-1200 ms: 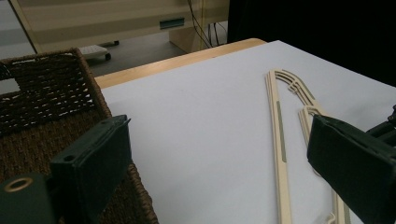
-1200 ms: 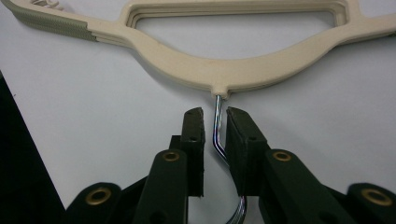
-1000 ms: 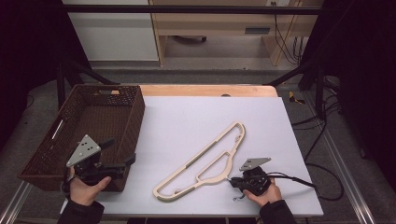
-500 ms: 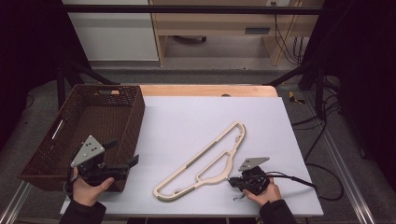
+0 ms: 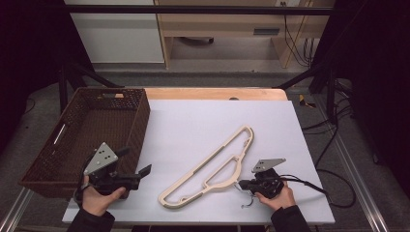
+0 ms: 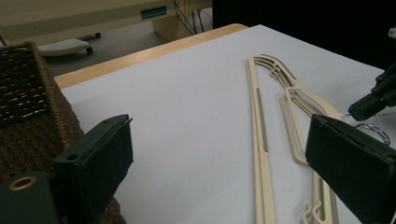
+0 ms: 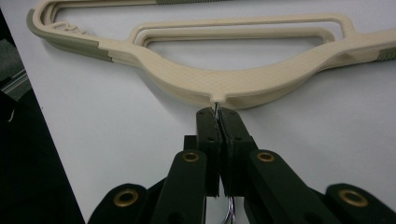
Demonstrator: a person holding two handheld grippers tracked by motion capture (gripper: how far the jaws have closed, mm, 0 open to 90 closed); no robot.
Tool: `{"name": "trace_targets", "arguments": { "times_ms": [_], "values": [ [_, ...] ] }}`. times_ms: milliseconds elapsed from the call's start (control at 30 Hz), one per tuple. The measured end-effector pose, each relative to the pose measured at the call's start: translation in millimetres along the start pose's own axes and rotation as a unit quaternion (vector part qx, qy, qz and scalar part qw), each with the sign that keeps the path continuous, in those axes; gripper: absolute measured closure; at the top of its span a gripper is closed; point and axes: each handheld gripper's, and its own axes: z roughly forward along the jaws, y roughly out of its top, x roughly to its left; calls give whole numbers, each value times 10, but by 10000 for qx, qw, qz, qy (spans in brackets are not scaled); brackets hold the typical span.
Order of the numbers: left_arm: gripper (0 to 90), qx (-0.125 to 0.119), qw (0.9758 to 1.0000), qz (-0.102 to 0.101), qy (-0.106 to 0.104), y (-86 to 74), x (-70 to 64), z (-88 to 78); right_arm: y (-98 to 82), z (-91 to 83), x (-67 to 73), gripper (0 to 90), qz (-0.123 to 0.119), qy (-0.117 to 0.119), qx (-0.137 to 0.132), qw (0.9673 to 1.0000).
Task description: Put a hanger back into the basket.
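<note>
A cream plastic clothes hanger (image 5: 212, 174) with a thin metal hook (image 5: 247, 199) lies flat and slantwise on a white table top (image 5: 203, 125), its hook end toward the person's right hand. The right gripper (image 5: 243, 184), black with a grey three-cornered plate on top, rests on the table at the hanger's neck. In the right gripper view its two black jaws are pressed together on the metal hook's stem (image 7: 216, 110), just where the stem leaves the cream body (image 7: 224, 79). The left gripper (image 5: 145, 170) hovers at the table's near left corner, beside a dark brown woven basket (image 5: 77, 130). In the left gripper view its jaws stand wide apart with nothing between them, pointing across the table toward the hanger.
</note>
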Motion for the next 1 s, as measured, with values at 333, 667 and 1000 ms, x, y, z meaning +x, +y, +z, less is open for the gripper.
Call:
{"name": "trace_targets", "arguments": {
  "times_ms": [333,667,1000],
  "values": [
    [107,329,9987,184,-337,-44,-293,253,59,-83,-17,888,142,-11,-117,9998],
    [134,848,9912,501,-879,-86,-689,571,139,-102,13,889,42,-41,-61,10000],
    [232,1756,9732,795,-1257,-200,-1047,1034,170,-104,27,889,90,-35,-29,9999]
  ]
}}
